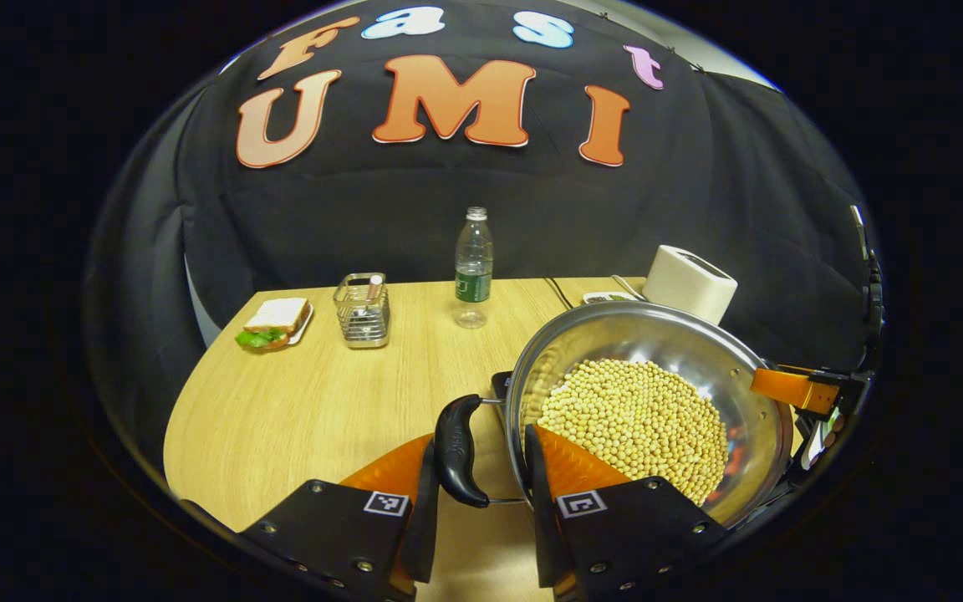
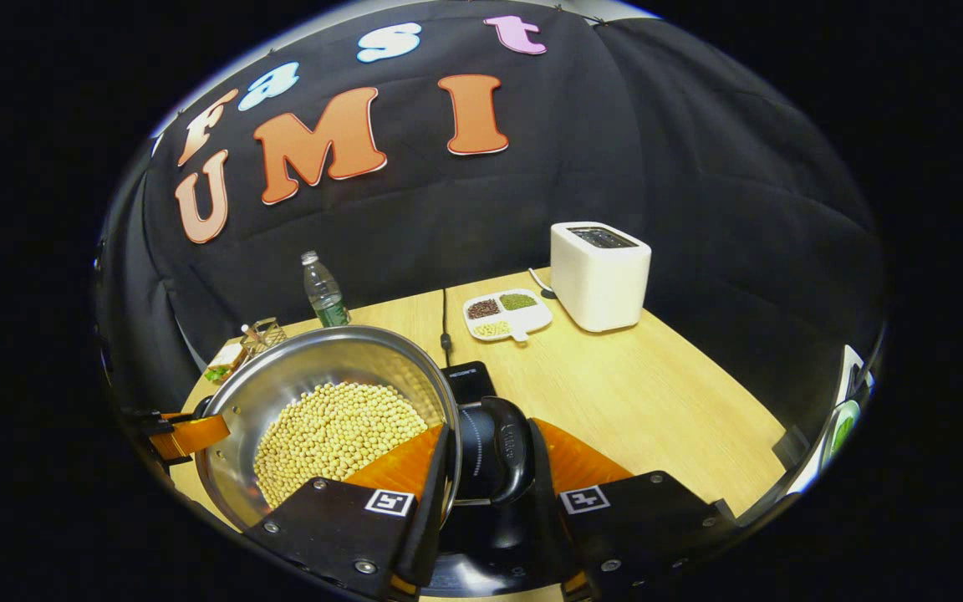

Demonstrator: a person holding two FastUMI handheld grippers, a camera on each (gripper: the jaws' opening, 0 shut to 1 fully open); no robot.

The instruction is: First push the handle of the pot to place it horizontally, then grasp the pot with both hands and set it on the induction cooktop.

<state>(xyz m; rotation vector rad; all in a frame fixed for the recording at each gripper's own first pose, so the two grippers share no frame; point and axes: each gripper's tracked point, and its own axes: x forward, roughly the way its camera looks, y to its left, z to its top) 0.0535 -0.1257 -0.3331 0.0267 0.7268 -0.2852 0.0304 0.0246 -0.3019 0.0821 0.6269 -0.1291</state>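
Pot: round shiny steel pot (image 1: 657, 351) filled with pale yellow beans (image 1: 640, 418), over the black induction cooktop (image 2: 469, 380); whether it rests there is unclear.
Left gripper (image 1: 479, 468): closed around the pot's black side handle (image 1: 458, 450).
Right gripper (image 2: 490, 468): closed around the opposite black handle (image 2: 502, 451).
Table: light wooden table (image 1: 298, 401) with clear plastic bottle (image 1: 473, 267) and white toaster (image 2: 600, 274) behind.

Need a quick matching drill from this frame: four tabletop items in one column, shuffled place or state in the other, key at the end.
1. pot
2. bottle
3. toaster
4. sandwich

A. white, back of the table by the wall
B. on a small plate, beside the wire basket
C. upright, clear plastic
D. steel, holds pale beans

Pairs: 1-D, 2-C, 3-A, 4-B
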